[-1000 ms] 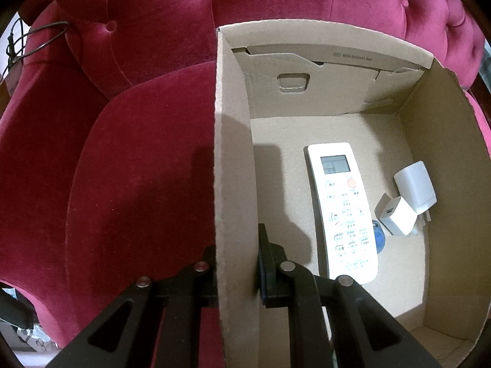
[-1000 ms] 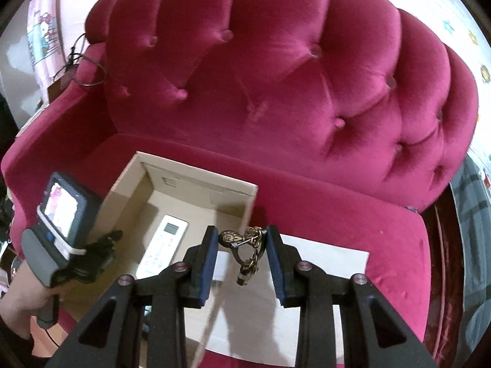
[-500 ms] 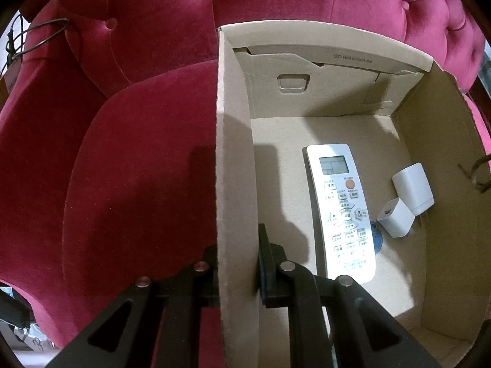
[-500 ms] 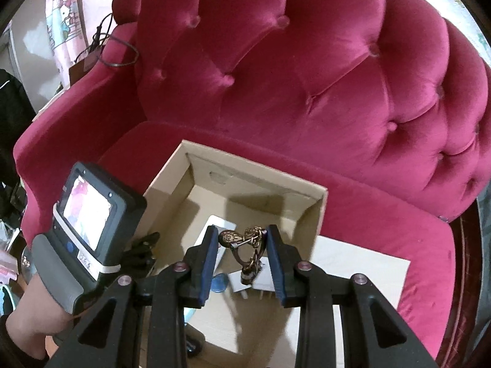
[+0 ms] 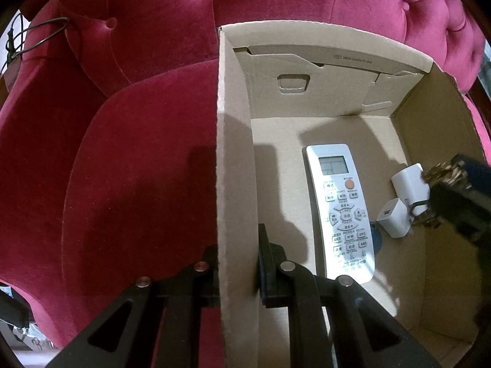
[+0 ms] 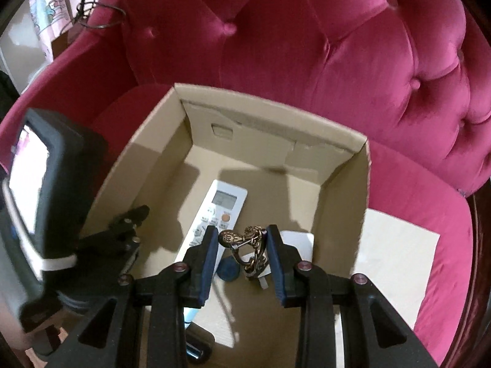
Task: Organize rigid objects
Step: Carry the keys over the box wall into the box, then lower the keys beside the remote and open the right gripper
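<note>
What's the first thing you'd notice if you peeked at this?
The big pink sofa fills nearly everything, with an open cardboard box sitting on its seat. The right tongs hold a twisty bronze ornament over the box, where a white remote lies. The left tongs pinch the box's side wall.

Crimson velvet sofa [image 6: 307,46], tan cardboard box [image 6: 343,184], white remote [image 5: 337,202].

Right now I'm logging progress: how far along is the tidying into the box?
Done: a remote and two white chargers already lie in the cardboard box. In hand: the left gripper clamps the box wall; the right gripper holds a brass ornament over the box. Left: releasing it inside.
</note>
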Motion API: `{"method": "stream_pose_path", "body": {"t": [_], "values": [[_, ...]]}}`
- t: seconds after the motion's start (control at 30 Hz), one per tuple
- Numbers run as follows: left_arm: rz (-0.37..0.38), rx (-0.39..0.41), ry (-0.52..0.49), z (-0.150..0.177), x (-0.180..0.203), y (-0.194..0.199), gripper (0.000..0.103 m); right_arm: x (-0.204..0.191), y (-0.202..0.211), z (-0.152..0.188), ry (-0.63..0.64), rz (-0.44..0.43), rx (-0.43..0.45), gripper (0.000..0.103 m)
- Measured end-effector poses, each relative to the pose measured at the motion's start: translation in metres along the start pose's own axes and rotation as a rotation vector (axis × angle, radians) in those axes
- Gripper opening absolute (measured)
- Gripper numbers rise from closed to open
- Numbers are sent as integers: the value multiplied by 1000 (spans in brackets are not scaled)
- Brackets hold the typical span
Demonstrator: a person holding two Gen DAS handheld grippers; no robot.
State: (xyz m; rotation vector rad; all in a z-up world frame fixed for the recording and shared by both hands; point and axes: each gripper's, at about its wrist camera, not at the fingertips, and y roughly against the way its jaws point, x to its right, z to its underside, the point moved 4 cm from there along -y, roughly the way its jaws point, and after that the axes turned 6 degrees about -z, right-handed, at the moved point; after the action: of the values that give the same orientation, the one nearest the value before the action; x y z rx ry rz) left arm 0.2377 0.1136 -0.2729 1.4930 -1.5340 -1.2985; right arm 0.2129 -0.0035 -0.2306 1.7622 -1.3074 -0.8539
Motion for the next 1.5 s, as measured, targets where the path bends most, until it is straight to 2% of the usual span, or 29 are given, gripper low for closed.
{"method": "stream_pose_path", "body": {"t": [0.4, 0.8, 1.03, 1.5], "values": [[0, -1, 0, 0, 0, -1, 14, 8, -38, 19, -67, -4, -94, 34], [0, -1, 1, 0, 2, -1, 14, 11, -35, 15, -72, 10, -83, 36], [-4, -2, -1, 0, 2, 0, 14, 8, -22, 9, -68, 23, -50, 56], [-13, -2, -6, -1, 3, 1, 14, 25, 20, 8, -125, 54, 5, 81]]}}
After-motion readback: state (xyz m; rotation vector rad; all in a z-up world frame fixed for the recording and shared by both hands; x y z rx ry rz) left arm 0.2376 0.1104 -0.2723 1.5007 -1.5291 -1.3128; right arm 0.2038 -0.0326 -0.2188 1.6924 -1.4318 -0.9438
